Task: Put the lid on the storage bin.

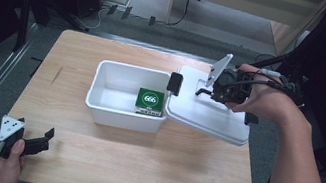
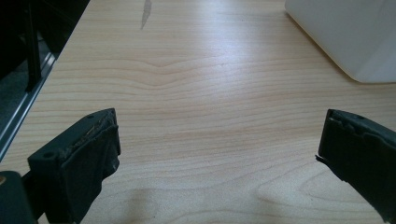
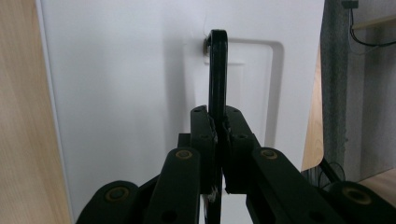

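On the wooden worktop (image 1: 138, 163) the white box (image 1: 122, 109) stands uncovered; the right tongs (image 1: 201, 92) clamp the handle (image 3: 217, 70) of its lid (image 1: 207, 114), tilted beside it; the left tongs (image 1: 43, 137) rest released; the lid is not yet set down.

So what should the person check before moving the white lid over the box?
1. Right claw shut on the lid's black handle: ok.
2. White lid lifted and tilted, its near-left edge by the box rim: ok.
3. White box sits open on the table: ok.
4. Green carton lies low inside the box, below the rim: ok.
5. Left claw open, resting on the table away from the box: ok.
6. Lid's black latch free of the rim: cannot tell.
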Demonstrator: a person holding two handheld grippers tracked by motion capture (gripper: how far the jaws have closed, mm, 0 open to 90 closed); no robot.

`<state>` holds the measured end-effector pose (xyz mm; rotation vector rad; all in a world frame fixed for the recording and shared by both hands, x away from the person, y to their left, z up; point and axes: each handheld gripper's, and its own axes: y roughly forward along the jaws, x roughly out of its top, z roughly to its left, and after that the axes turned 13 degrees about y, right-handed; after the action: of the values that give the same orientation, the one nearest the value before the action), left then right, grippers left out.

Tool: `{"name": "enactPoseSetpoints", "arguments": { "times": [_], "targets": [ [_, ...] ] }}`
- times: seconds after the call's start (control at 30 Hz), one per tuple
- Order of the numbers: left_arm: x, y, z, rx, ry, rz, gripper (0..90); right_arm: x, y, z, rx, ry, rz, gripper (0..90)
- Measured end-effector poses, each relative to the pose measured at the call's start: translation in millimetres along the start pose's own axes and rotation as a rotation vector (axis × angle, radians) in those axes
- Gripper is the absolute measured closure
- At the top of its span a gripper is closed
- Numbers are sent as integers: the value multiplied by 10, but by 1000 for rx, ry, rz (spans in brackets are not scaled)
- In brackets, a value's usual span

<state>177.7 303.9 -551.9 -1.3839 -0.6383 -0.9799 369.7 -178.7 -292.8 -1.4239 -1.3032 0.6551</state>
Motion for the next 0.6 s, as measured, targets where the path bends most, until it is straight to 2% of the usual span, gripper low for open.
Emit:
{"name": "enactPoseSetpoints", "arguments": {
  "times": [0.23,0.3,0.33,0.6],
  "targets": [
    [-2,-5,0,-2,2,-2,0,222,-44,78,19,-14,-9,854],
    [-2,-3,1,-4,2,-2,0,343,-29,116,27,-37,-15,854],
    [-2,-3,1,-4,2,-2,0,343,-29,116,27,-37,-15,854],
    [-3,-5,0,-8,6,-2,0,700,60,233,57,-77,-29,854]
  ]
}}
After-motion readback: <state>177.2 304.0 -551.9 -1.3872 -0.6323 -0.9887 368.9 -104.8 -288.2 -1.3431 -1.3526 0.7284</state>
